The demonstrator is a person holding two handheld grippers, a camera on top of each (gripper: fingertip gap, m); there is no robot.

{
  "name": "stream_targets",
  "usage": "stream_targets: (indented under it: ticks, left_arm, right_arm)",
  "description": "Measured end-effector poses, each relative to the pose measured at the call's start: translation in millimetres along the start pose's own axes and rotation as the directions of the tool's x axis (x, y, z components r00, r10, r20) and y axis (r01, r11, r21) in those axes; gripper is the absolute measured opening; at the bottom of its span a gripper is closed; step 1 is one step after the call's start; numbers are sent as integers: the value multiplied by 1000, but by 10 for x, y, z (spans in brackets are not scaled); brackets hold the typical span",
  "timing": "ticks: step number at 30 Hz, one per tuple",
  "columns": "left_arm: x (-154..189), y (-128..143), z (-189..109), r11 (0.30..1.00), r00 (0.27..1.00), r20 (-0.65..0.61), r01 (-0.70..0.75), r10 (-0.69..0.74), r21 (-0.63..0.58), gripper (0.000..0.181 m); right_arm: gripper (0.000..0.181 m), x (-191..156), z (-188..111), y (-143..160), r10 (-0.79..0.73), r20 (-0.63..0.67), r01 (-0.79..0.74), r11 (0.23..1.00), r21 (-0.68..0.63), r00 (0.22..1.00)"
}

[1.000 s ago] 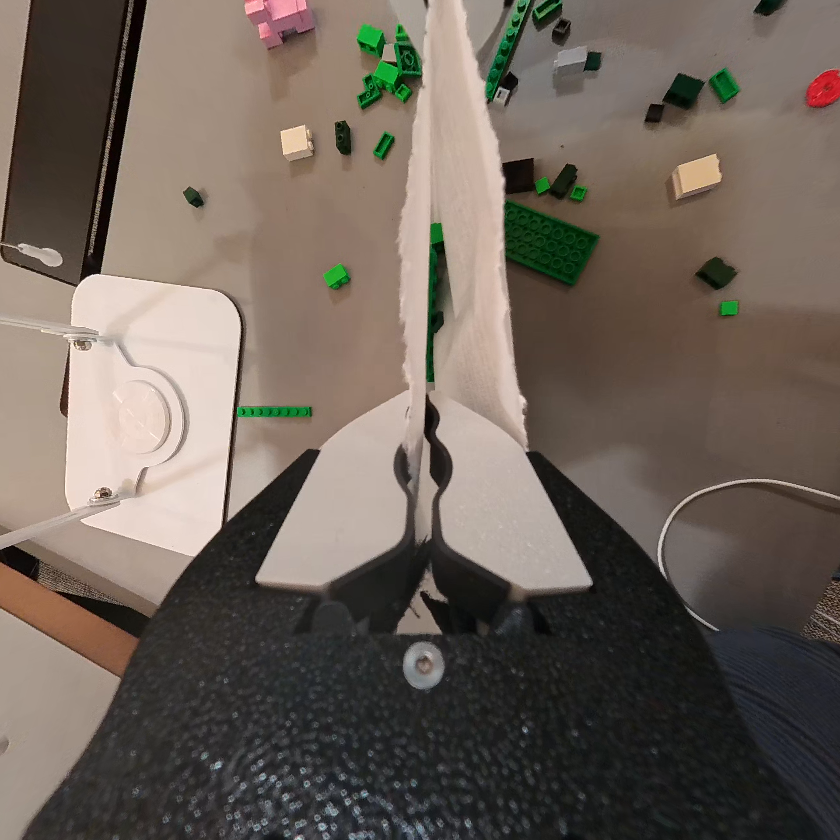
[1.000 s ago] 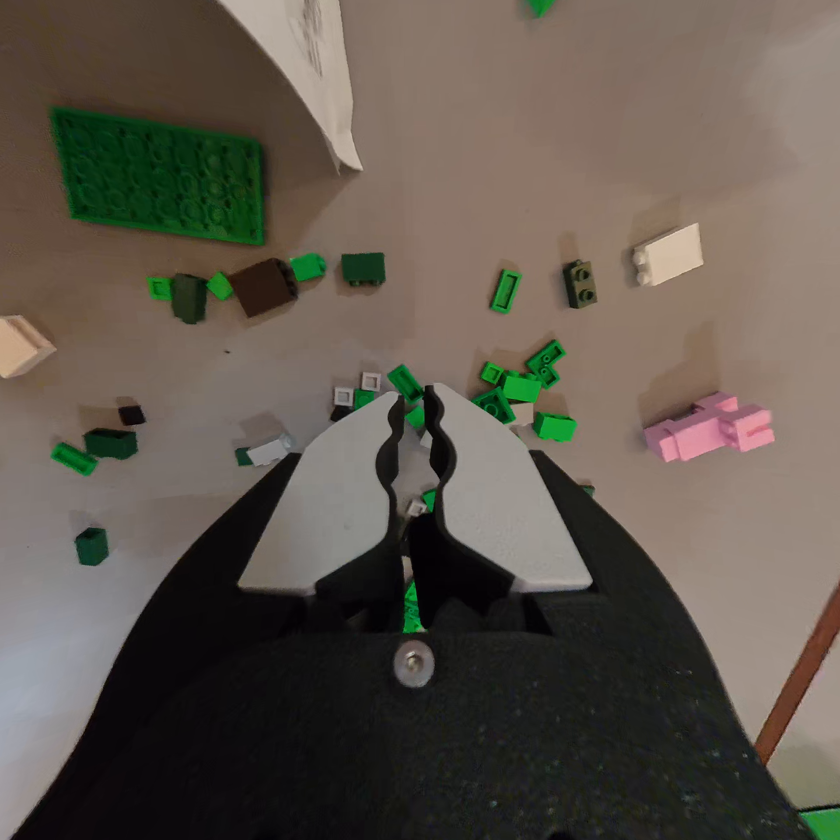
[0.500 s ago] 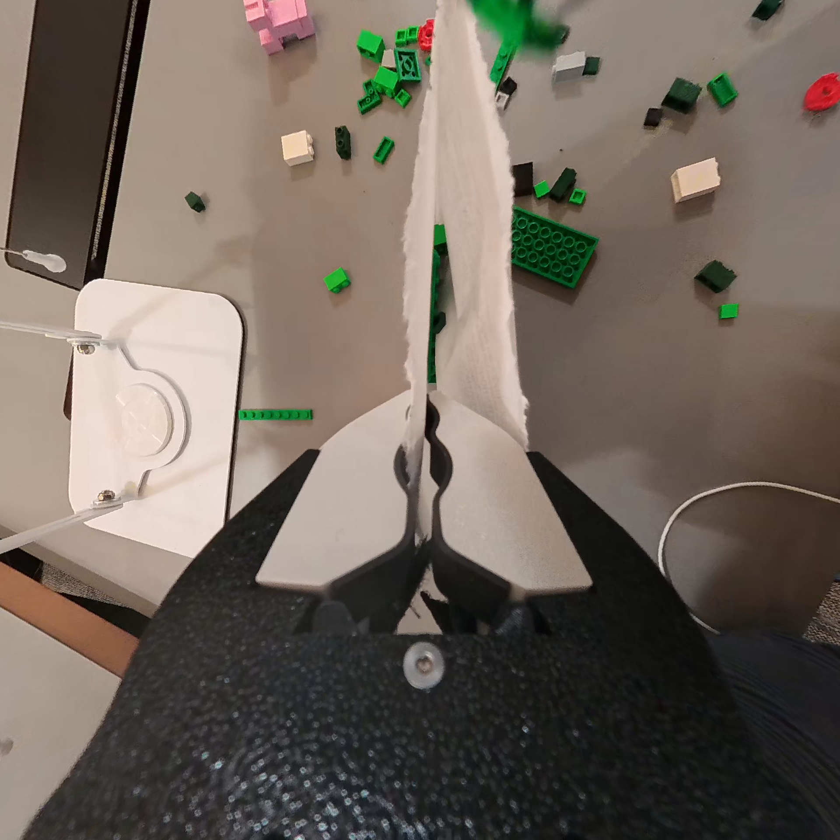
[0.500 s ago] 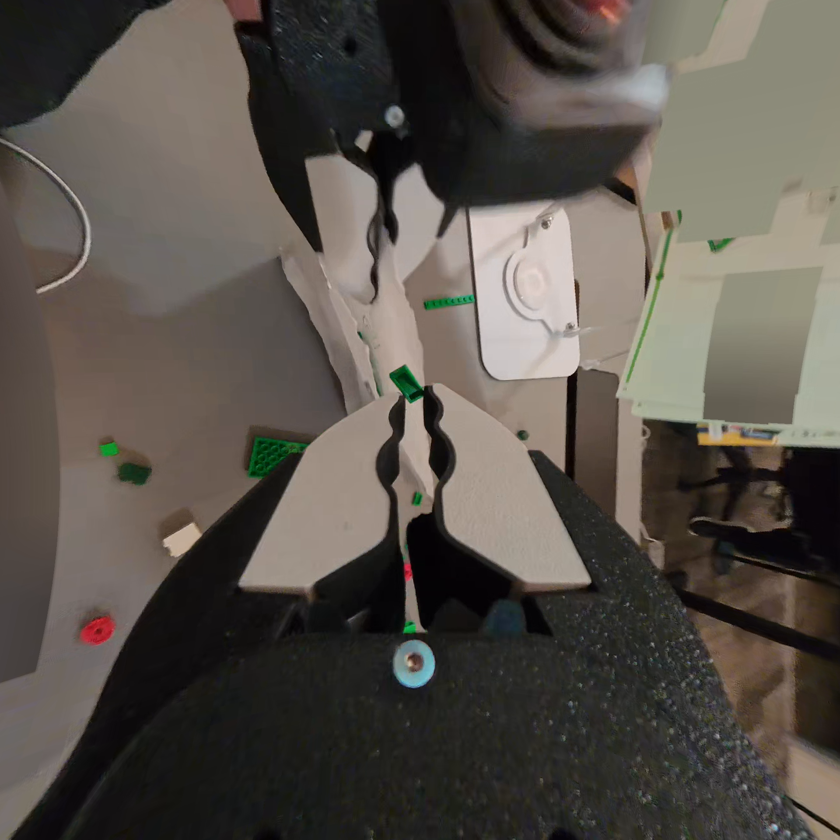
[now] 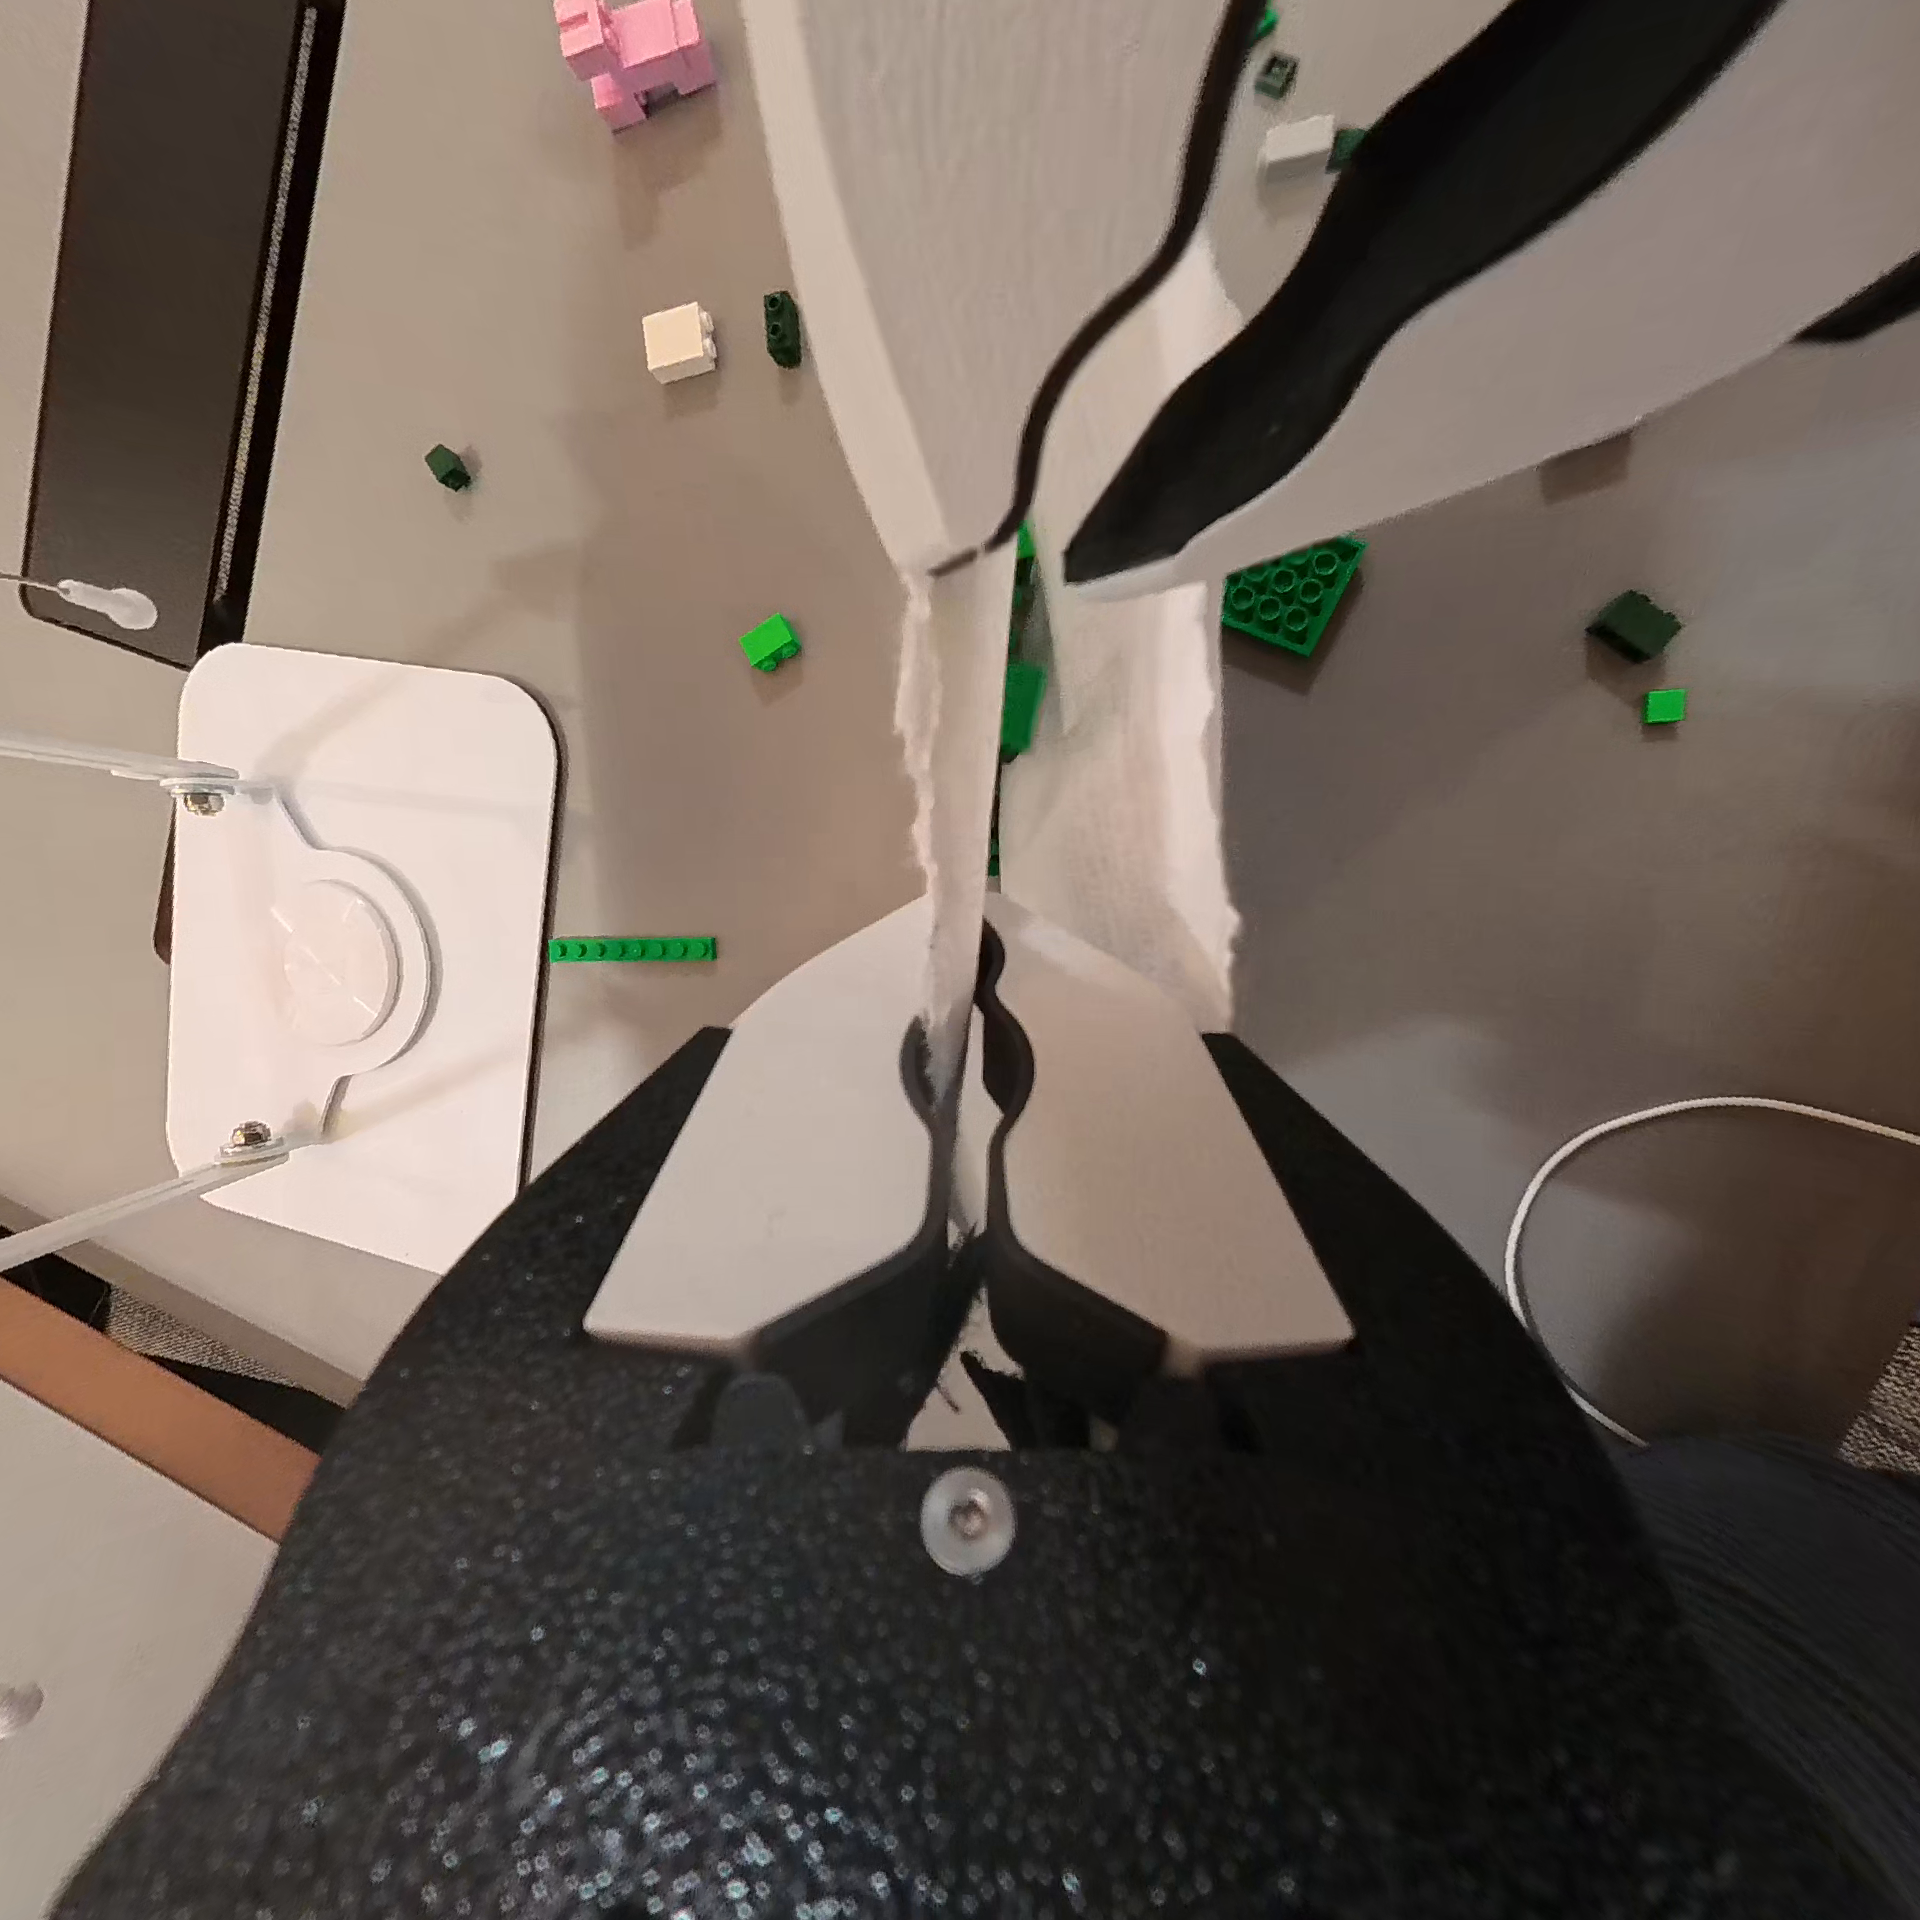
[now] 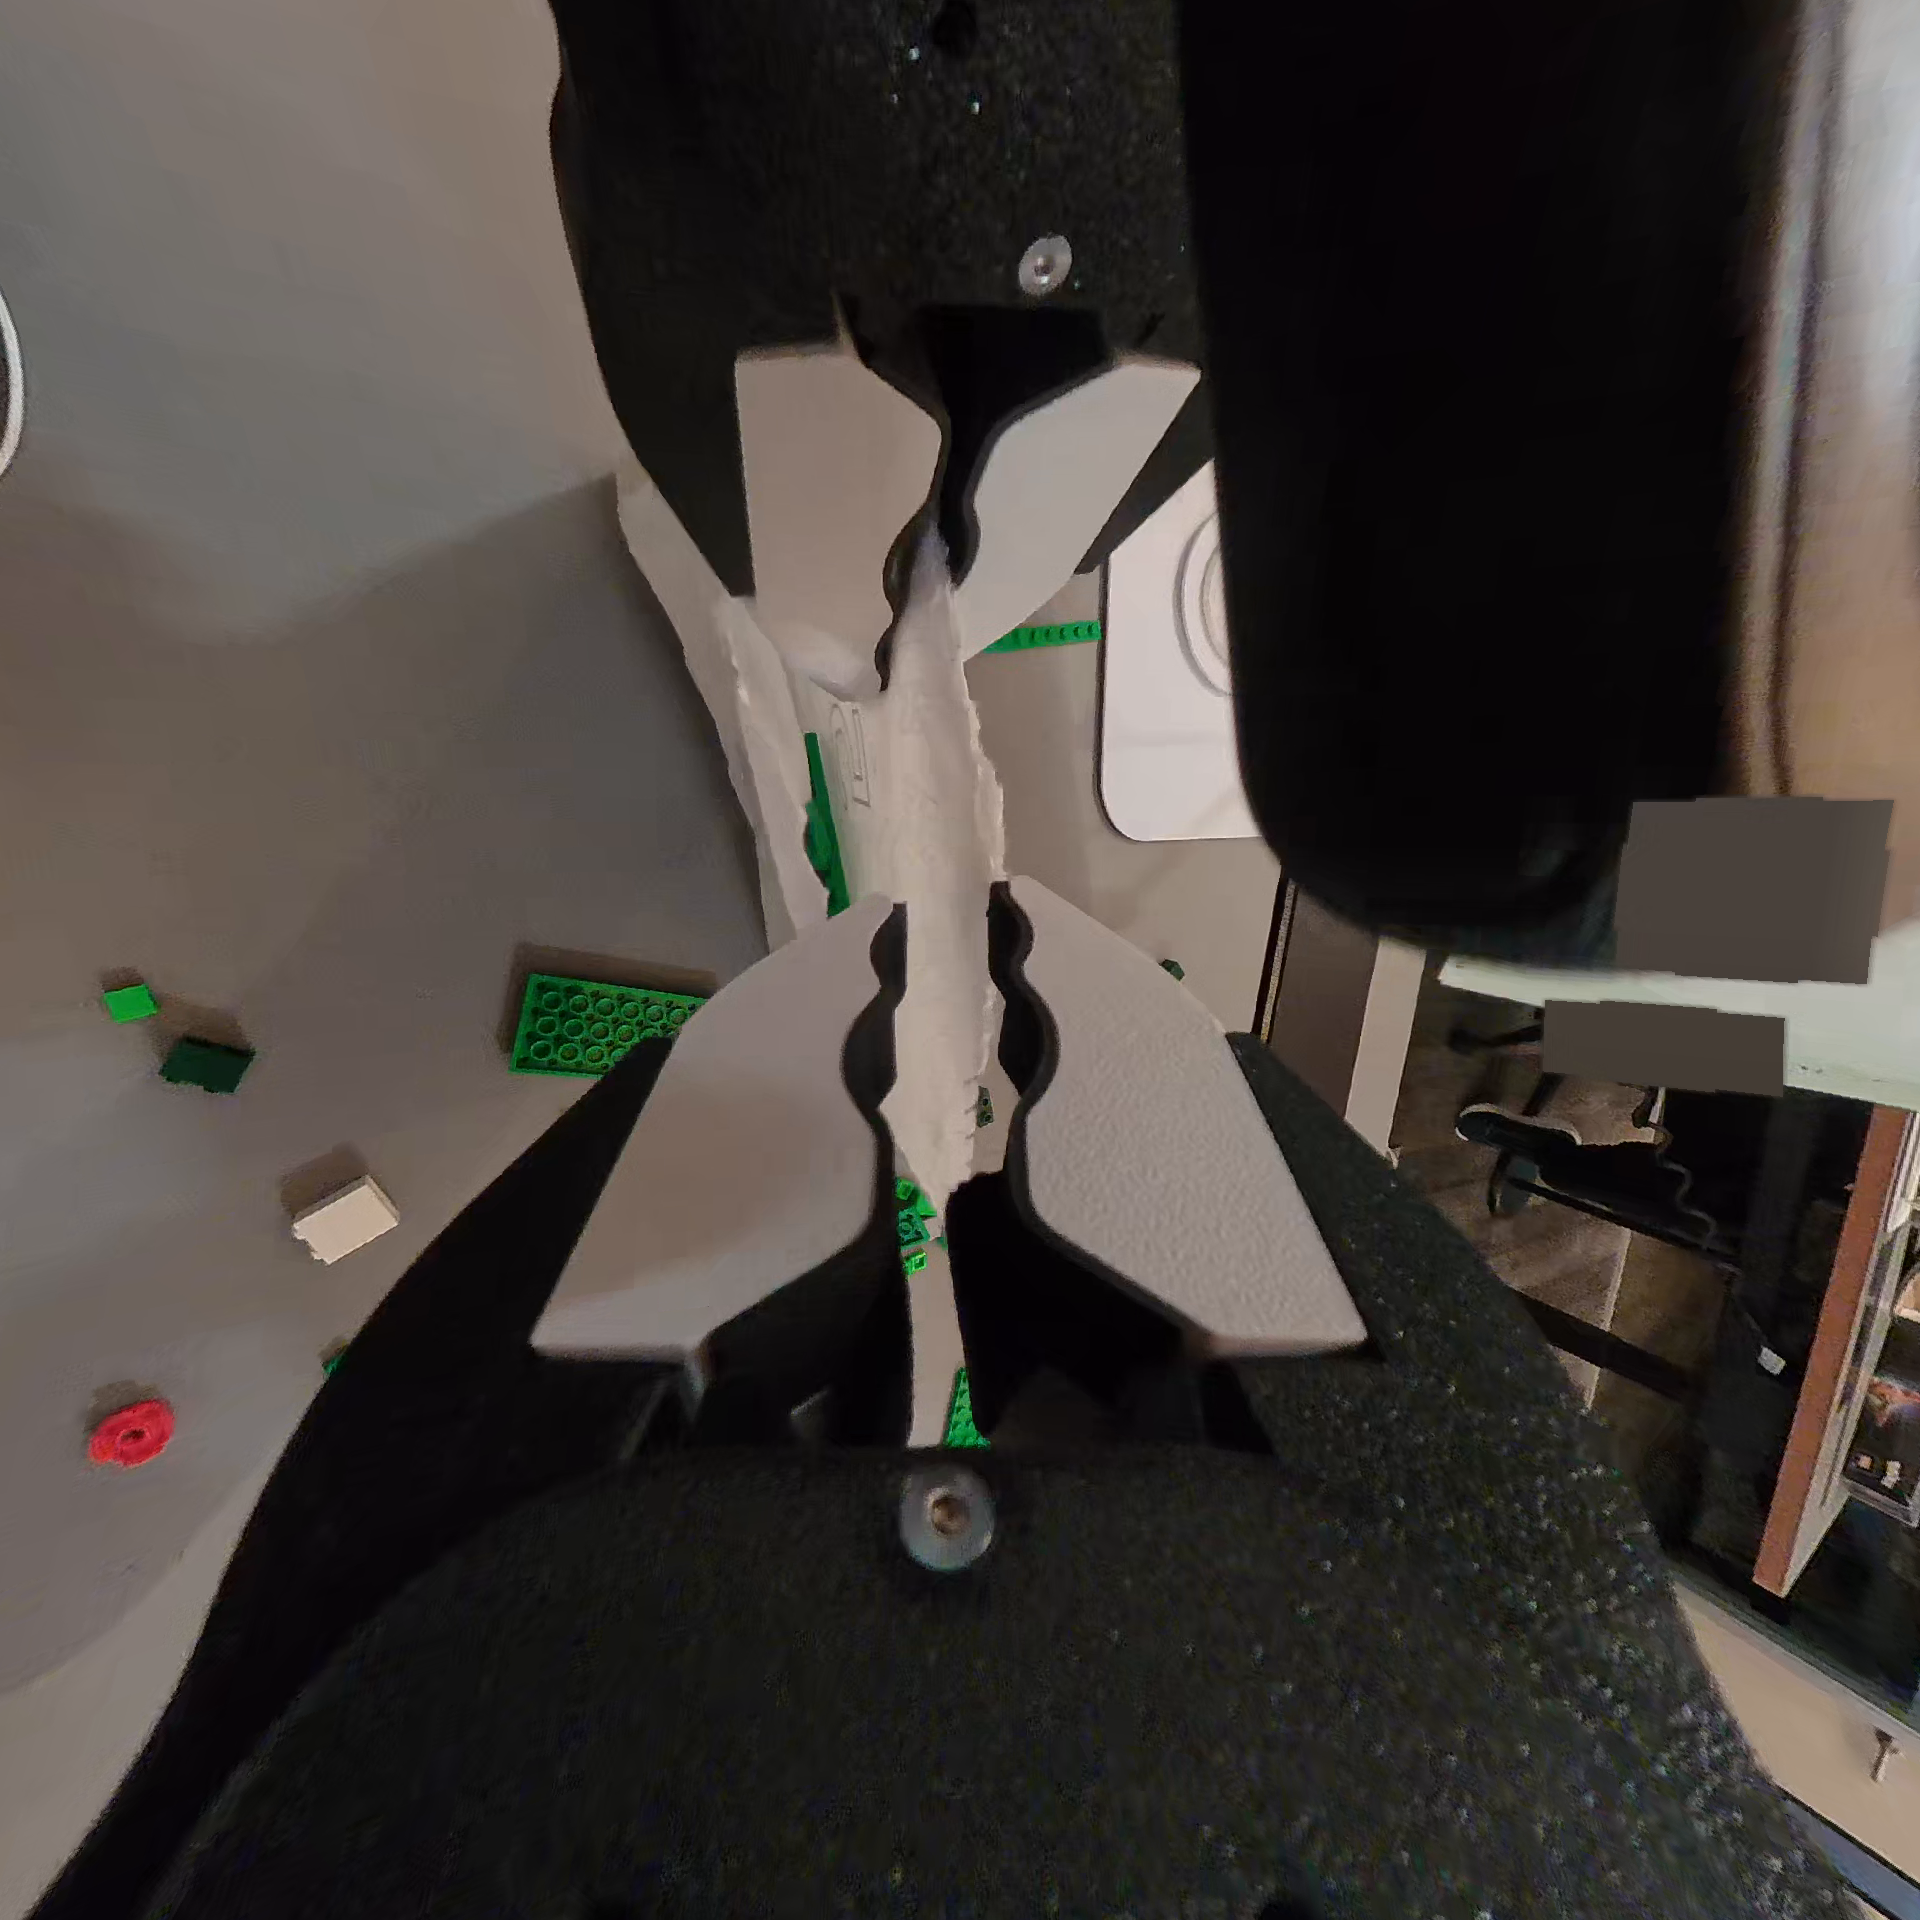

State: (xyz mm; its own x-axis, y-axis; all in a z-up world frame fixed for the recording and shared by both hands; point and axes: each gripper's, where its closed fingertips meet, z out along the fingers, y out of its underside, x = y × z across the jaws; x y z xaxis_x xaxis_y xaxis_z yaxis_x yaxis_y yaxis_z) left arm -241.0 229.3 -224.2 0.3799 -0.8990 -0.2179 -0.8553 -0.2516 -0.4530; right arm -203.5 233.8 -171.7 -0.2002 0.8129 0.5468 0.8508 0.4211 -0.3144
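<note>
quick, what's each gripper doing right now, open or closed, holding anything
Left gripper: shut on the white paper towel.
Right gripper: open, its fingers either side of the towel's free end, not clamped.

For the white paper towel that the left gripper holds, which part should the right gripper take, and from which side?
Probably the free far end of the paper towel, from opposite the left gripper. It hangs as a thin sheet, edge-on between the open fingers of the right gripper.

Both wrist views look down along their own tongs from close above the grey worktop (image 5: 623,520), and face each other. The 2 views share the white paper sheet (image 5: 1122,810) between them and the green studded plate (image 6: 603,1023).
</note>
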Motion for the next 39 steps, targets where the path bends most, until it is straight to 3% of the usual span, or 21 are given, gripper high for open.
stream_targets:
  ticks: [4, 7, 12, 15, 20, 39]
  left_arm:
    - [-2, 21, -5, 1000, 1000, -3, 8, -8, -2, 0]
    - [-21, 38, -27, 1000, 1000, 3, 16, -16, 3, 0]
    - [-26, 41, -45, 1000, 1000, 4, 19, -19, 11, 0]
    - [-26, 45, -44, 1000, 1000, 4, 18, -18, 9, 0]
    - [-25, 44, -35, 1000, 1000, 1, 18, -18, 7, 0]
    - [-10, 40, -10, 1000, 1000, -7, 15, -15, -2, 0]
  right_arm:
    - [15, 82, -200, 206, 103, -33, -102, 994, 39, 994]
    - [23, 124, -227, 696, 315, -11, -314, 949, 25, 949]
    - [27, -215, 313, 1542, 555, 141, -538, 831, -143, 820]
    - [21, -312, 562, 1877, 596, 116, -571, 798, -193, 795]
    - [13, -280, 766, 2041, 688, 129, -669, 725, -163, 715]
    - [18, -394, 931, 2220, 683, 184, -638, 728, -252, 707]
